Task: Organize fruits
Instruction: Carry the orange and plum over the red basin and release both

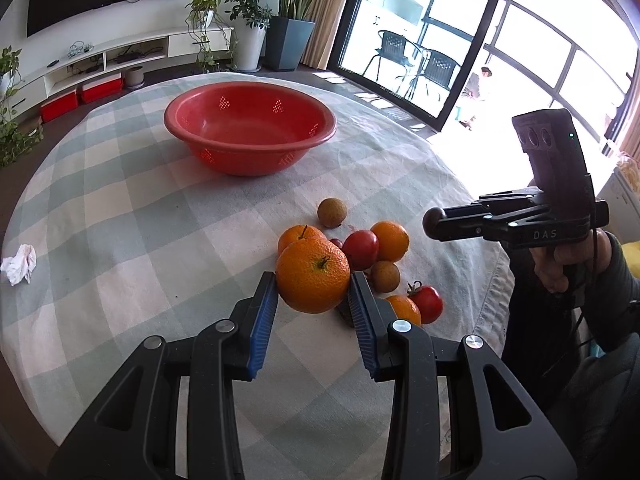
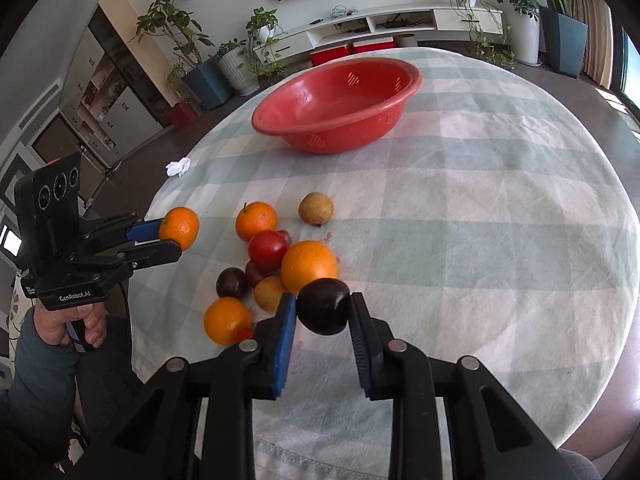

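Note:
My left gripper (image 1: 313,288) is shut on an orange (image 1: 313,275) and holds it above the fruit pile; it also shows in the right wrist view (image 2: 166,234) with the orange (image 2: 180,227). My right gripper (image 2: 323,307) is shut on a dark plum (image 2: 323,311), lifted over the table; in the left wrist view its dark tip (image 1: 434,219) shows. The pile holds oranges (image 2: 309,266), red tomatoes (image 2: 267,249), brown round fruits (image 2: 316,208) and another dark plum (image 2: 231,282). The red perforated bowl (image 1: 188,109) stands empty at the far side.
The round table has a checked cloth (image 2: 480,220). A crumpled white tissue (image 1: 19,264) lies near the left edge. Plants, a TV shelf and a glass door stand beyond the table.

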Motion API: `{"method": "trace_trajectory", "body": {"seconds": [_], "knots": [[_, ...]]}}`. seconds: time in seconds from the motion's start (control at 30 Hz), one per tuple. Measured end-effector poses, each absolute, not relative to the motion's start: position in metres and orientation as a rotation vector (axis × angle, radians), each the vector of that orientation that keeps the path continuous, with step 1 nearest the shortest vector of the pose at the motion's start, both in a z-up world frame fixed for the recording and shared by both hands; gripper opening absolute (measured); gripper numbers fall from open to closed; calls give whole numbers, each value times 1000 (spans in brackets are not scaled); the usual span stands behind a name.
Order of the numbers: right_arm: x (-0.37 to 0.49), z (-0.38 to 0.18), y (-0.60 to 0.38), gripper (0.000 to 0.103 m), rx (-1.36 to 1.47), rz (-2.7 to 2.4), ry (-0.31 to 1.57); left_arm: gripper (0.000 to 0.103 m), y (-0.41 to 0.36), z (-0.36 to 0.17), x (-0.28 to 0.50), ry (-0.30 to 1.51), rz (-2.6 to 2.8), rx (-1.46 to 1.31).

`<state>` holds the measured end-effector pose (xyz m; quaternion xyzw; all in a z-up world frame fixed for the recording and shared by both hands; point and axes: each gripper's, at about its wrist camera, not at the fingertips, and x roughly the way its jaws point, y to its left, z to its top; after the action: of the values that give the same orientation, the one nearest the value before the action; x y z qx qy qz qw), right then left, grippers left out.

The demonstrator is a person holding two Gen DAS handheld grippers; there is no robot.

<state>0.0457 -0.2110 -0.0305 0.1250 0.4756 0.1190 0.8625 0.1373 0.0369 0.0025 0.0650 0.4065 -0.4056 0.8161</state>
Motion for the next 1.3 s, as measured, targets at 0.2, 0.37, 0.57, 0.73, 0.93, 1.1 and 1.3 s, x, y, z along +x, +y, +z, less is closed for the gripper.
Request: {"method": "trace_trajectory", "body": {"seconds": [0.2, 0.37, 0.57, 0.73, 0.93, 1.1, 1.3], "knots": [[72, 12, -248, 29, 274, 193, 894, 34, 24, 42, 172, 799, -832, 180], [115, 47, -246, 29, 225, 227, 804, 34, -1, 61, 221, 798, -761, 226], [181, 50, -225, 29, 127, 252, 828, 34, -43, 52, 276, 867, -690, 318], [226, 20, -213, 29, 64, 246, 930, 34, -61, 22, 308, 943, -661, 346], [250, -12, -201, 29, -10, 231, 1004, 34, -75, -5, 327, 991, -643, 406], [260, -26, -193, 29, -108, 205, 1032, 34, -83, -20, 335, 1014, -651, 431], [265, -39, -189, 29, -160, 197, 1059, 36, -93, -28, 338, 1015, -663, 454]]}}
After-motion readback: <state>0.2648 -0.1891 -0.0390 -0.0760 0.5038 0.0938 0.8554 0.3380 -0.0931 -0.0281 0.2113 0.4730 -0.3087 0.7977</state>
